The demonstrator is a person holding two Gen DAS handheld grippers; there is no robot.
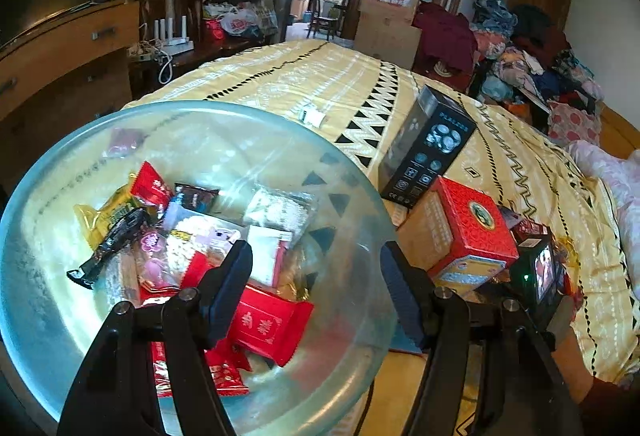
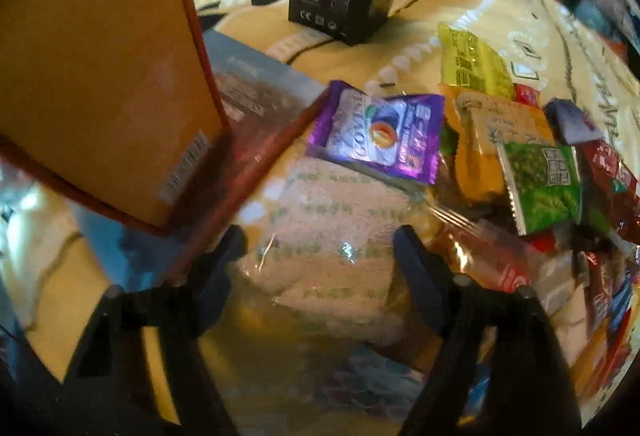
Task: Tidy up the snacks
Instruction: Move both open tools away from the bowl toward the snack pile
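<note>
Left wrist view: the left gripper [image 1: 316, 276] hangs over a clear glass bowl [image 1: 52, 163] already holding a heap of wrapped snacks, among them a red packet [image 1: 270, 324] just under the jaws. The jaws stand apart, one finger inside the rim and the other at its near edge, with nothing between the pads. Beside the bowl stand a red box [image 1: 476, 232] and a black box [image 1: 428, 147] on the patterned bedcover [image 1: 304, 75].

Right wrist view: the right gripper [image 2: 320, 248] points steeply down at a clear-wrapped beige snack [image 2: 332, 232]. Whether the pads already press on its wrapper cannot be told. The packet lies directly ahead of the fingers, its long axis running away from the camera, roughly in line with them, so the jaws straddle its short width. A purple packet [image 2: 380, 135] overlaps its far end; a green packet [image 2: 544, 183] and others spread to the right.

Judgement: the right gripper is far nearer the loose pile, and the pick is its to make
</note>
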